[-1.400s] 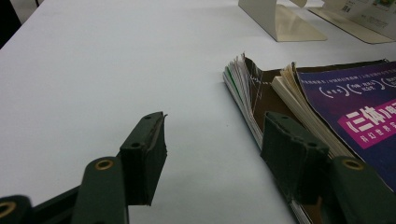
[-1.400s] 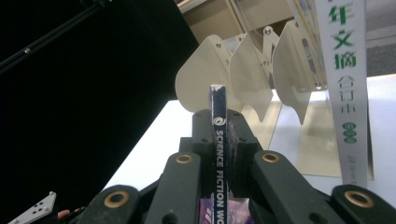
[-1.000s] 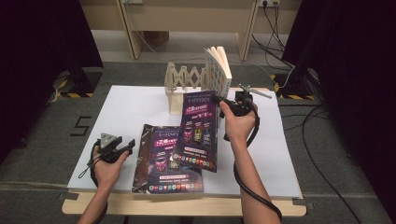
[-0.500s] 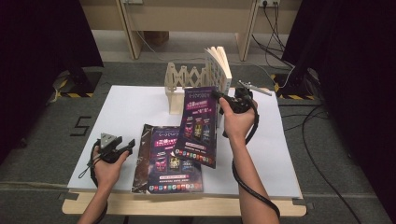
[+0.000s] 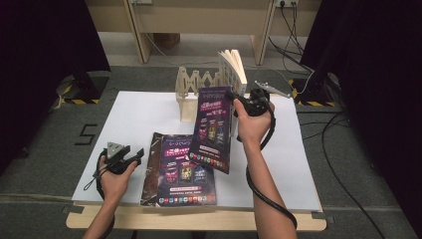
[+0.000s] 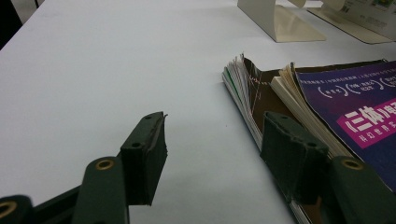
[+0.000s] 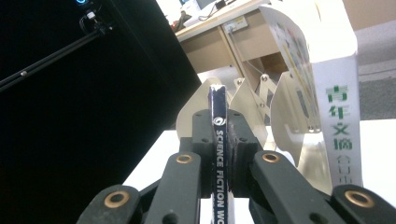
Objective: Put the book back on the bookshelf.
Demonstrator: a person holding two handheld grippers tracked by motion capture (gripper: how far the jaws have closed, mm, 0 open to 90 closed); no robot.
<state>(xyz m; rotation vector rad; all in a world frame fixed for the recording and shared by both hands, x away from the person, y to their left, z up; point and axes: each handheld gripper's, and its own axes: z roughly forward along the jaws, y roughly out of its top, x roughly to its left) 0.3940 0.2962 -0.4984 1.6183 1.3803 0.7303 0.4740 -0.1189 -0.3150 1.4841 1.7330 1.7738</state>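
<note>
Purple magazine (image 5: 213, 128) upright, long axis vertical, spine in right gripper (image 5: 238, 101).

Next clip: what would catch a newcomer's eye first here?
The purple magazine held upright above the middle of the white table, its spine pinched in the right claw. Just below it, nearer the person, a matching magazine lies flat on a small stack, with the open left claw resting beside its left edge. Behind stands a wooden accordion rack holding one white book.
</note>
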